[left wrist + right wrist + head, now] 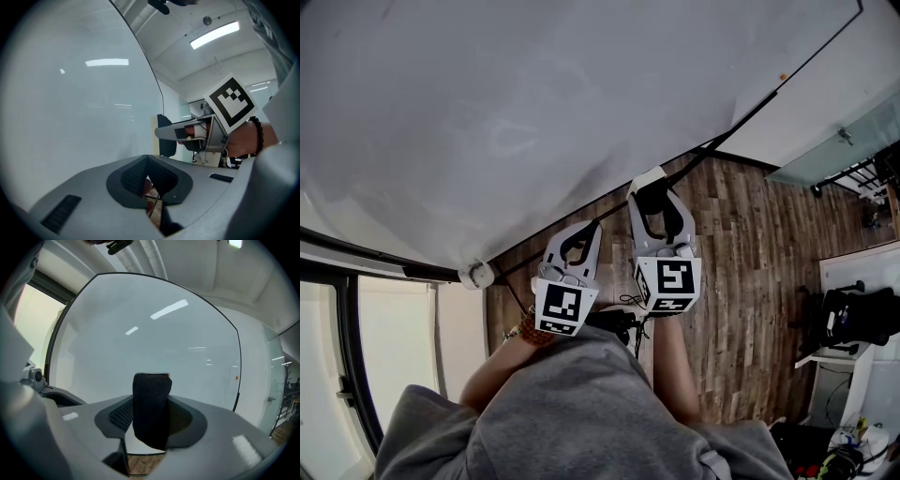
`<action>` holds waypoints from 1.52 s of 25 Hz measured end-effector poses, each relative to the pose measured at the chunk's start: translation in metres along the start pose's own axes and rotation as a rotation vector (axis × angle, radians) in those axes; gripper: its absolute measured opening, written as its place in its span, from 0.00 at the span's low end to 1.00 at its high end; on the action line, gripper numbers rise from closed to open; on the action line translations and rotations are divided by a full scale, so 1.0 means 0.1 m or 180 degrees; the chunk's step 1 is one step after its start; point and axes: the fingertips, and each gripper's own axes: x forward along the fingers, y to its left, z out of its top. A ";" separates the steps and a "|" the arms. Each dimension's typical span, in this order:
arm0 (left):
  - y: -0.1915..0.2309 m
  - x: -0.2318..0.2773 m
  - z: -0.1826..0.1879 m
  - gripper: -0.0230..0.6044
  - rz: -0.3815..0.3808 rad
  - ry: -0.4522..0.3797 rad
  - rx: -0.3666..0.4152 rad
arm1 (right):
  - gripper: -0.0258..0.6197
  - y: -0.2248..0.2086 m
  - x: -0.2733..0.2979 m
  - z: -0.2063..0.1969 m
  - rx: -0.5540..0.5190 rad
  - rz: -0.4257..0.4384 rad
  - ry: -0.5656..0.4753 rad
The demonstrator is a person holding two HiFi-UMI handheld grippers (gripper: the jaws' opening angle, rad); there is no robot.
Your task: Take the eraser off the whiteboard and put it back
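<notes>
Two grippers up side by side before a large glossy whiteboard (534, 112) with a thin black frame. Right gripper (656, 192) pinching a black felt eraser with a pale back (151, 411), held upright between its jaws and poking past the tips, close to the board's lower edge in the head view; cannot tell whether touching the surface or just clear of it. Left gripper (147, 158) just beside, jaws pressed together on nothing, with a sliver of brown plank floor (741, 281) visible behind the tips. Probably the put-back half of the task, judging by the eraser already in the grip. To do that well: keep the pinch firm and steady, square the eraser's broad face to the board instead of leading with an edge or corner, ease forward slowly and press home flat. Spread the jaws only after a settled seat, then draw straight back to avoid dragging the eraser off again. Keep the left gripper parked clear of the path, away from the frame.
</notes>
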 end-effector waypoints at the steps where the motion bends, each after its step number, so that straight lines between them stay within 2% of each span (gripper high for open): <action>1: 0.01 0.00 0.00 0.05 0.0007 -0.0001 0.0001 | 0.35 0.01 0.01 0.00 0.0003 0.0007 -0.0005; 38: 0.19 0.22 0.06 0.05 0.0188 -0.0028 -0.0056 | 0.35 -0.01 0.35 0.06 -0.0062 0.0226 -0.0024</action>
